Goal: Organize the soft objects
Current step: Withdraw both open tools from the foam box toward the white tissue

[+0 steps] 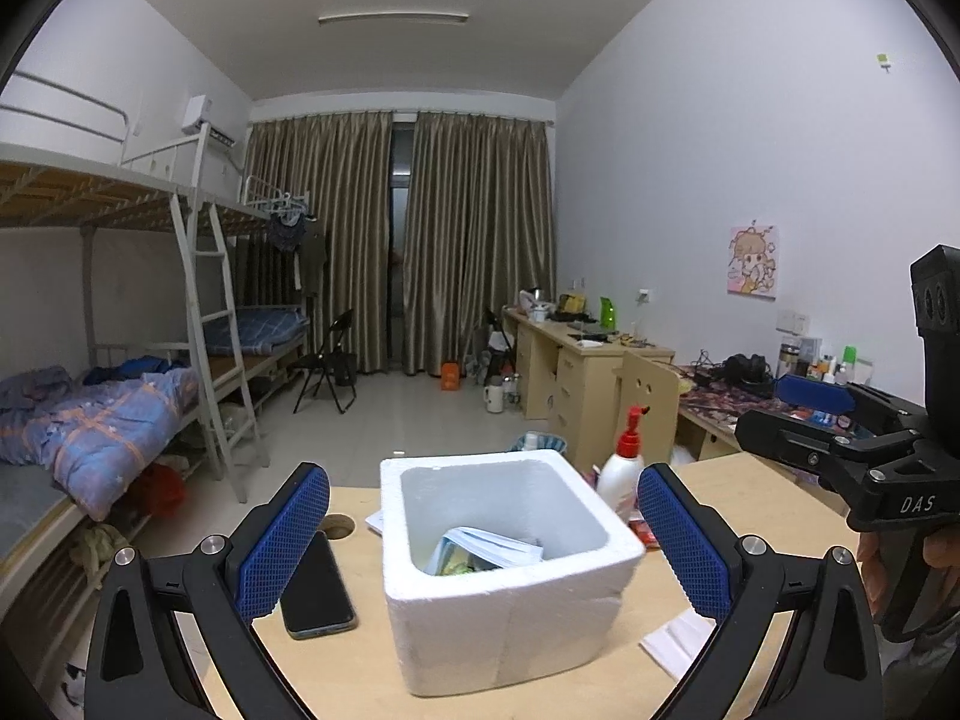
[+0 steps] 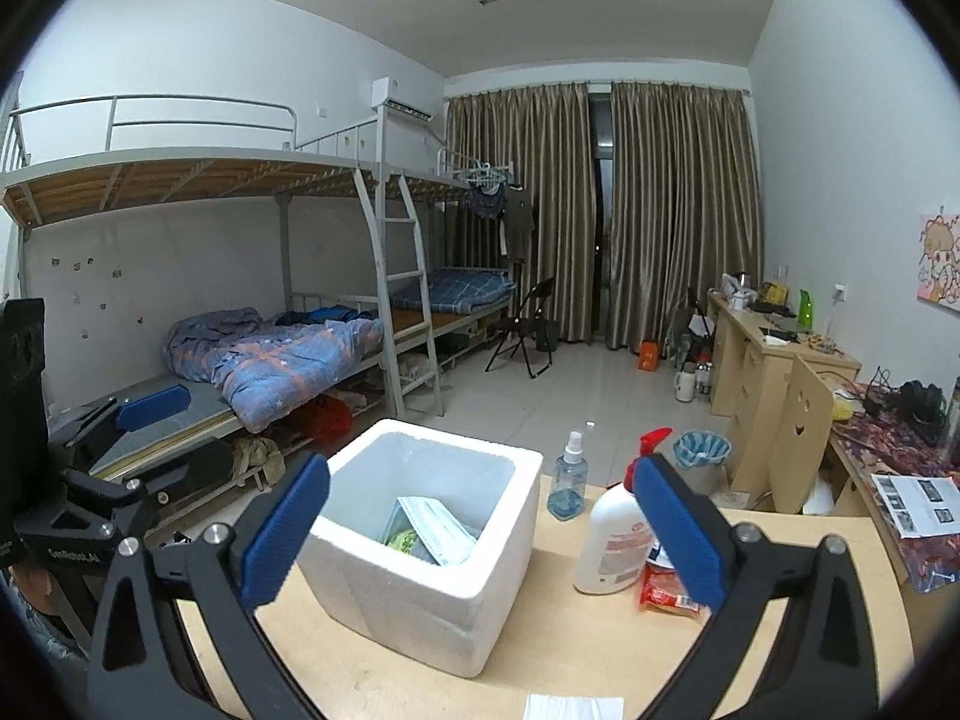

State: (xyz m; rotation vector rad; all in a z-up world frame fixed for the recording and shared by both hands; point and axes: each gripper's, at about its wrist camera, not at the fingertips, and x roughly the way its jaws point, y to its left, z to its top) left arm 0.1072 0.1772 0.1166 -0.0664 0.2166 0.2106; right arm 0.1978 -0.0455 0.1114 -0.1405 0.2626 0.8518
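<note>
While foam box [image 1: 510,576] sits btwn wide empty left gripper [image 1: 483,546] fingers, right gripper [image 2: 480,540] likewise; face masks [image 2: 441,531] prob inside.

We see a white foam box [image 2: 420,564] on the pale wood surface [image 2: 780,648]. Inside it lies a light blue face mask [image 2: 441,531]. At three o'clock of the box stand a white bottle [image 2: 612,540] with a red pump and a clear blue spray bottle [image 2: 569,483]. A black phone [image 1: 318,588] lies at nine o'clock. Each gripper [image 1: 483,531] has blue mesh-patterned pads on black arms. The bed quilt [image 2: 288,360] is blue with orange checks.
</note>
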